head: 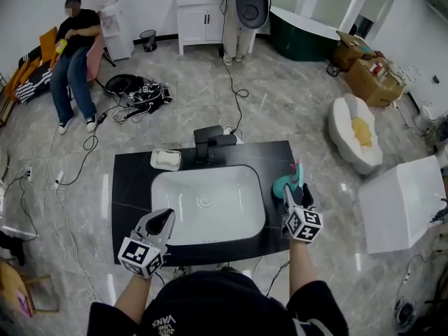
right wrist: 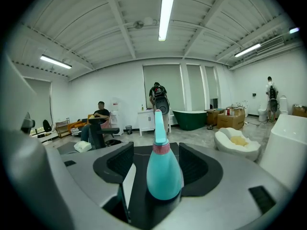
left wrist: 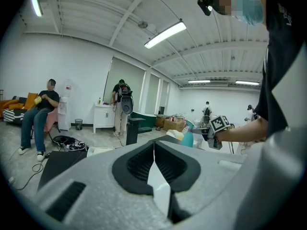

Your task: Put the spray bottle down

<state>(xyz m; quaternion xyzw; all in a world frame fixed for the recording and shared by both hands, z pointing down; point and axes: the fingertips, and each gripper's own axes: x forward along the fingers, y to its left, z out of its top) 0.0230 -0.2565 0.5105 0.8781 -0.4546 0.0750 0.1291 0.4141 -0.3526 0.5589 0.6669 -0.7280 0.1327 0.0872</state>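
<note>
One teal plastic spray bottle (right wrist: 164,174), pear-shaped with a pink collar, stands upright on the glossy black countertop (head: 133,187) just right of the white sink basin (head: 175,201). It is between the wide-apart jaws of the right gripper (head: 299,196), which do not press it. Probably light, rigid and slippery, it is best taken round the belly. The left gripper (head: 162,219) is closed, empty, above a grey marble-tiled floor (head: 294,110).

The head camera looked steeply down from above the black counter (head: 129,187), with the left gripper (head: 166,217) and right gripper (head: 297,190) near its lower edge. Each gripper camera sat low and close behind its own jaws, facing nearly level across the room. All three views shared the white cabinet (head: 199,21) and the seated person (head: 73,47). The left gripper view also caught the right gripper.
</note>
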